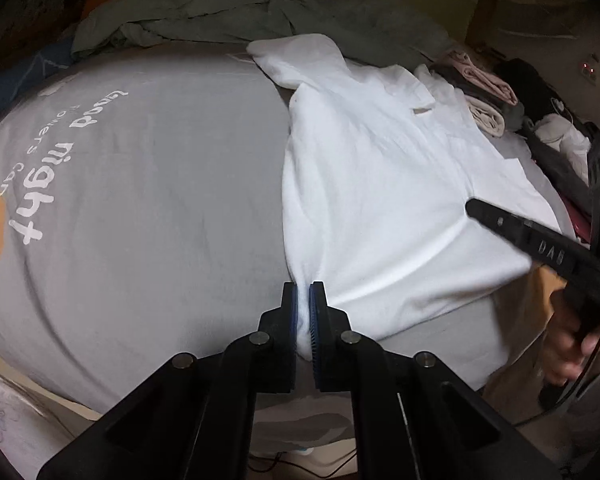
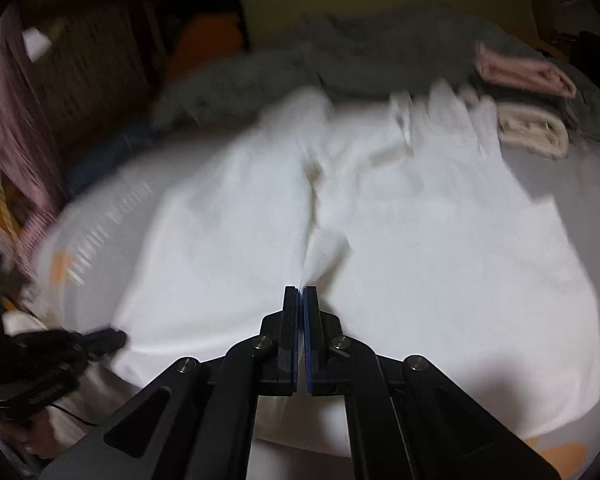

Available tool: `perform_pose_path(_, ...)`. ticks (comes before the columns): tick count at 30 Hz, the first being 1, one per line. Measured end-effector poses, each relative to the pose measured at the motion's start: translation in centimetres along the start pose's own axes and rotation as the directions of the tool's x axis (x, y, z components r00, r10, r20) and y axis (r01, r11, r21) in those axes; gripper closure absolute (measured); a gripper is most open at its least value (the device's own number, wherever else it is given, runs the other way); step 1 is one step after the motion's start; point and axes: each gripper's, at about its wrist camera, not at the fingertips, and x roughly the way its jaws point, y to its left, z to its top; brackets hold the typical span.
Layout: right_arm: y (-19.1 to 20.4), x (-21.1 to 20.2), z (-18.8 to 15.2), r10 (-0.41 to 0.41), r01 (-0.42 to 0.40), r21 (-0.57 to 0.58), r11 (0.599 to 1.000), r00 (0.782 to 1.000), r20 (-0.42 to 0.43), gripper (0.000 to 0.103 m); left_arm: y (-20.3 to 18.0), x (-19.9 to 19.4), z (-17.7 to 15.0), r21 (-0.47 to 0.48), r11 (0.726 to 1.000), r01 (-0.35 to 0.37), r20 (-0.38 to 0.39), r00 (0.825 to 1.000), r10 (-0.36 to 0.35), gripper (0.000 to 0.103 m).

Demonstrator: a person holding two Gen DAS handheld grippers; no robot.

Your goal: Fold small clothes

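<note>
- Far left in the left wrist view, a grey cover (image 1: 148, 184) printed with "good night" lettering (image 1: 44, 176) lies spread flat.
- Behind it, a crumpled grey-green garment (image 1: 204, 20) sits bunched up.
- At centre, the left tongs (image 1: 304, 300) are pinched narrow on the white shirt (image 1: 380, 200), a fold of its near corner caught between the blue pads (image 1: 315, 320).
- The shirt lies spread on the grey cover, collar at the far end.
- On its right part, the right tongs (image 2: 301, 292) are closed, with a raised ridge of white cloth nipped at their tips.
- Far right, rolled pink and beige cloths (image 1: 488, 92) are stacked just beyond the shirt's collar.
</note>
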Motion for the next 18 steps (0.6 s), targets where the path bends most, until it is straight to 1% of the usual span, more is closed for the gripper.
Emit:
perform_pose_path(1, -0.1, -0.3, -0.3, -0.006, 0.006, 0.002, 1.000, 1.000, 0.020, 0.101, -0.1, -0.2, 0.1, 0.005, 1.000, -0.010, 0.001, 1.000, 0.010, 0.094)
perform_pose_path(2, 0.0, -0.7, -0.4, -0.018, 0.018, 0.001, 1.000, 1.000, 0.023, 0.100, -0.1, -0.5, 0.2, 0.007, 1.000, -0.006, 0.008, 1.000, 0.006, 0.093)
perform_pose_path(3, 0.0, -1.1, -0.3, -0.030, 0.030, 0.004, 1.000, 0.999, 0.022, 0.090, -0.1, -0.9, 0.3, 0.007, 1.000, 0.005, 0.018, 1.000, -0.005, 0.092)
perform_pose_path(4, -0.3, -1.6, -0.4, -0.047, 0.047, 0.016, 0.999, 0.998, 0.028, 0.077, -0.1, -1.4, 0.5, 0.014, 1.000, 0.019, 0.032, 0.999, -0.020, 0.092)
perform_pose_path(5, -1.0, -2.2, -0.4, -0.062, 0.061, 0.038, 0.997, 0.997, 0.042, 0.071, -0.3, -2.0, 0.9, 0.031, 0.999, 0.031, 0.051, 0.998, -0.032, 0.092)
perform_pose_path(6, -1.7, -2.9, -0.4, -0.074, 0.070, 0.063, 0.996, 0.996, 0.058, 0.061, -0.7, -2.6, 1.2, 0.055, 0.998, 0.039, 0.067, 0.997, -0.043, 0.092)
perform_pose_path(7, -2.8, -4.0, -0.4, -0.082, 0.074, 0.096, 0.993, 0.993, 0.080, 0.057, -1.0, -3.0, 1.8, 0.074, 0.996, 0.047, 0.076, 0.996, -0.052, 0.092)
perform_pose_path(8, -4.0, -5.2, -0.5, -0.100, 0.084, 0.145, 0.986, 0.989, 0.109, 0.057, -1.3, -3.4, 2.5, 0.079, 0.995, 0.053, 0.088, 0.994, -0.060, 0.092)
perform_pose_path(9, -4.6, -5.8, -0.4, -0.115, 0.093, 0.173, 0.981, 0.986, 0.120, 0.057, -1.5, -3.7, 3.0, 0.076, 0.995, 0.067, 0.105, 0.992, -0.074, 0.092)
perform_pose_path(11, -6.2, -7.2, -0.6, -0.195, 0.156, 0.250, 0.956, 0.971, 0.140, 0.056, -2.2, -3.7, 4.2, 0.072, 0.992, 0.105, 0.127, 0.985, -0.114, 0.092)
perform_pose_path(13, -7.8, -8.2, -1.3, -0.257, 0.193, 0.338, 0.921, 0.954, 0.156, 0.056, -3.5, -2.8, 5.4, 0.083, 0.991, 0.106, 0.137, 0.984, -0.117, 0.092)
perform_pose_path(15, -9.1, -8.7, -2.1, -0.291, 0.211, 0.411, 0.887, 0.946, 0.143, 0.056, -4.9, -1.6, 6.4, 0.100, 0.988, 0.121, 0.143, 0.981, -0.135, 0.092)
perform_pose_path(16, -9.7, -9.1, -2.6, -0.314, 0.227, 0.443, 0.867, 0.940, 0.133, 0.056, -5.7, -0.7, 7.0, 0.113, 0.985, 0.129, 0.129, 0.981, -0.143, 0.092)
perform_pose_path(18, -10.9, -9.4, -3.2, -0.351, 0.259, 0.475, 0.841, 0.929, 0.115, 0.056, -7.3, 0.8, 7.9, 0.142, 0.979, 0.146, 0.103, 0.981, -0.162, 0.092)
